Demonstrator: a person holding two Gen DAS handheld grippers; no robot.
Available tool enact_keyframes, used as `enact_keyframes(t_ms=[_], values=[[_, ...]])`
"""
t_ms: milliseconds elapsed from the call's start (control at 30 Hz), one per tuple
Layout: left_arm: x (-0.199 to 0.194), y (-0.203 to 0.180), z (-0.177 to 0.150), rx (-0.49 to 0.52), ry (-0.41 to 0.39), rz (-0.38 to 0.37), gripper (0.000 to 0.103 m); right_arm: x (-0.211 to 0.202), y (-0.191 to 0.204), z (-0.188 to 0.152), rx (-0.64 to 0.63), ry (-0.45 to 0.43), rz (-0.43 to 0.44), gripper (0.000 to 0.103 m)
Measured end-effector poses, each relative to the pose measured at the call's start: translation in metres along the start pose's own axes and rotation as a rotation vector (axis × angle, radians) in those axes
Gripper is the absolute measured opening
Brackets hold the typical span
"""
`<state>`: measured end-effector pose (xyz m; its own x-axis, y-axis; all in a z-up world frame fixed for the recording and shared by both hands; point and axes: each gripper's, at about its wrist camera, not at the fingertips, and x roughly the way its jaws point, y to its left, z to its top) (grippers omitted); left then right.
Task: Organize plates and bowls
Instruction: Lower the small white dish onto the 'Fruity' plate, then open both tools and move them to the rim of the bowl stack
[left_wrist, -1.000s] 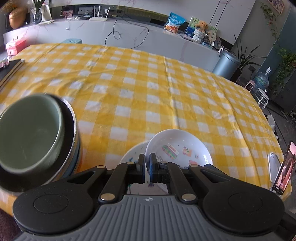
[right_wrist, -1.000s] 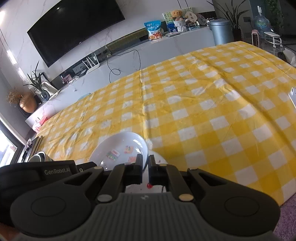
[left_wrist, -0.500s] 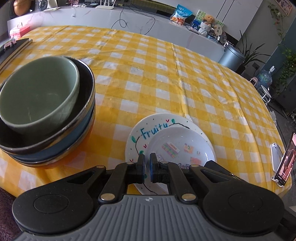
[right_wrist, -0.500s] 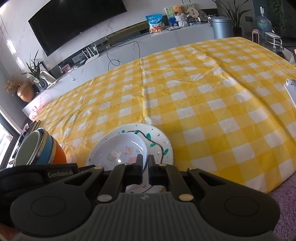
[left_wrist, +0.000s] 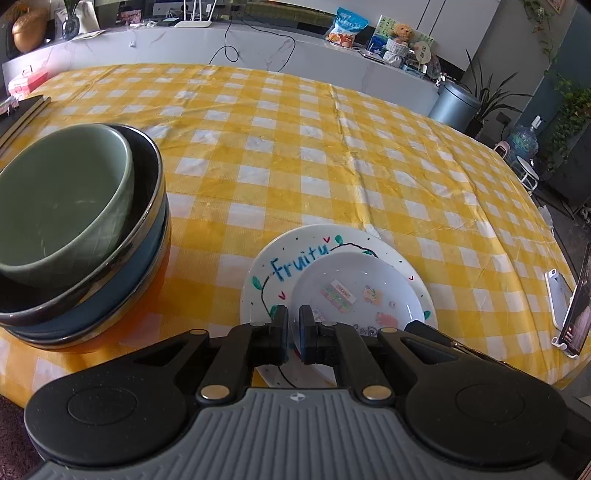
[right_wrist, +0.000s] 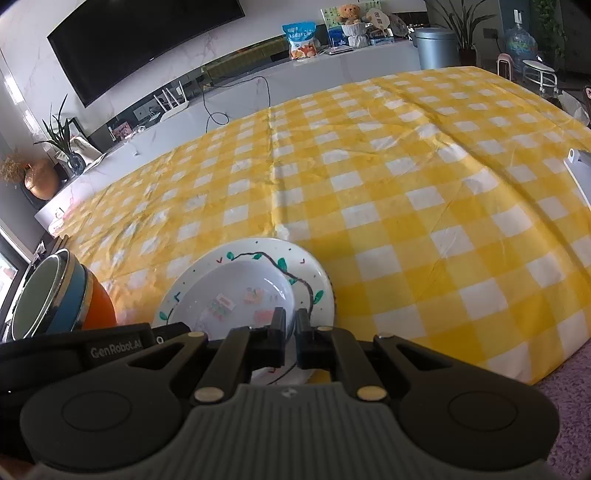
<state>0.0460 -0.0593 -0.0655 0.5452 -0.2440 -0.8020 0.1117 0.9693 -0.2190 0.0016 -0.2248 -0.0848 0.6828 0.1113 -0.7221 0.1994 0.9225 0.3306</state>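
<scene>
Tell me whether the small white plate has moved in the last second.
Yes. The small white plate has come down. Earlier it tilted up and hid the lettering on the larger plate; now it lies on that plate, lettering uncovered.

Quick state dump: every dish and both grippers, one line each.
Green bowl: upright, nested on top of the bowl stack.
Small white plate: resting on the Fruity plate.
Left gripper: shut, empty.
Right gripper: shut, empty.
</scene>
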Motion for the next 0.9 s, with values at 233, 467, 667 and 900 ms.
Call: enact_keyframes(t_ms=[233, 467, 667, 900], values=[[-0.004, 0.000, 0.000, 0.019, -0.021, 0.016, 0.019, -0.002, 0.001, 0.000, -0.007, -0.014, 0.004, 0.009], [-0.014, -0.006, 0.000, 0.075, -0.055, 0.030, 0.036, -0.011, 0.006, 0.002, -0.044, -0.057, -0.005, 0.024], [-0.026, -0.004, 0.003, 0.076, -0.084, 0.028, 0.041, -0.018, 0.009, 0.004, -0.063, -0.087, -0.010, 0.028], [-0.062, 0.003, 0.016, 0.102, -0.181, 0.019, 0.052, -0.030, 0.015, 0.013, -0.048, -0.112, 0.011, 0.048]])
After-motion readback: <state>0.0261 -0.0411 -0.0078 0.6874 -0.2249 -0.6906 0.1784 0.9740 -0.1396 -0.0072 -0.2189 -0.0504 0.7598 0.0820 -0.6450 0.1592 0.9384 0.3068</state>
